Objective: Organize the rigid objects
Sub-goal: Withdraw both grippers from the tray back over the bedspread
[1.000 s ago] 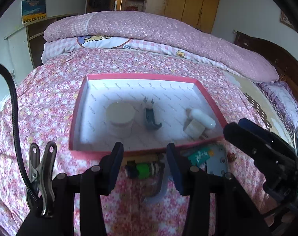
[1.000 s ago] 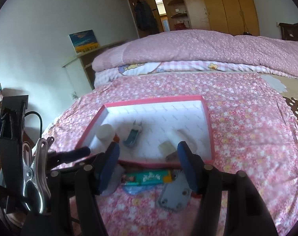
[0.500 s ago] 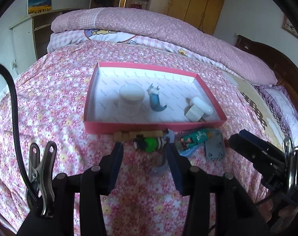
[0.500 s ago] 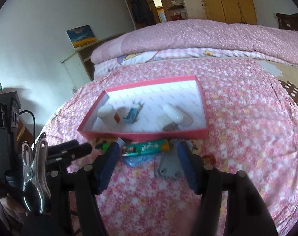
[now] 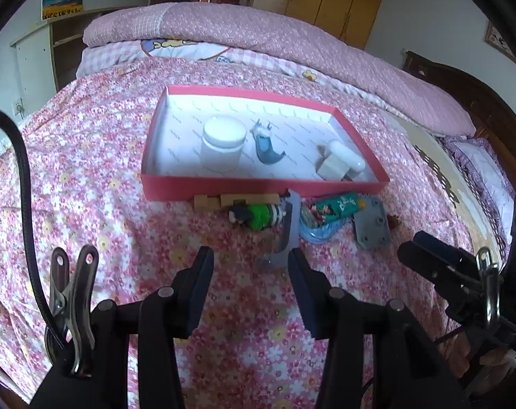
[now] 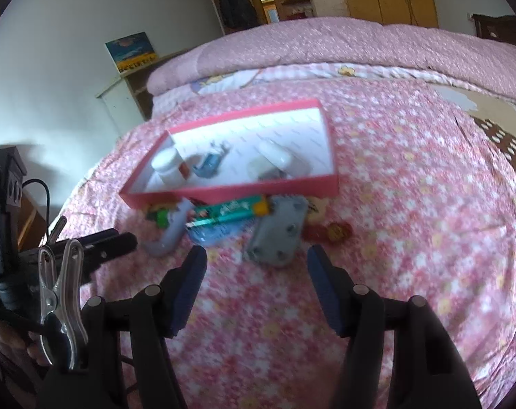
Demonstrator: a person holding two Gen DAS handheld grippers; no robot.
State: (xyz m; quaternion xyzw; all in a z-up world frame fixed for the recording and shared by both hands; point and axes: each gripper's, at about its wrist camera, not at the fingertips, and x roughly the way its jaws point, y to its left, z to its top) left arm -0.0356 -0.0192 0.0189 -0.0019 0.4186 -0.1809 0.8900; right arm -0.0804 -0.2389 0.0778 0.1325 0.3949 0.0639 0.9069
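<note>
The task is looking partly done. The red box (image 5: 203,189) is lying on the bedspread (image 5: 87,211), holding a white jar (image 5: 223,143) at left, a blue clip (image 5: 266,145) in the middle and 2 white pieces (image 5: 339,162) at right. Wooden blocks (image 5: 220,201), a green toy (image 5: 258,216), a grey hook (image 5: 286,230), a green tube (image 5: 339,204) and a grey plate (image 5: 372,226) are waiting just outside its near wall. The left gripper (image 5: 249,284) and right gripper (image 6: 254,284) are both hovering with fingers spread, gripping nothing.
</note>
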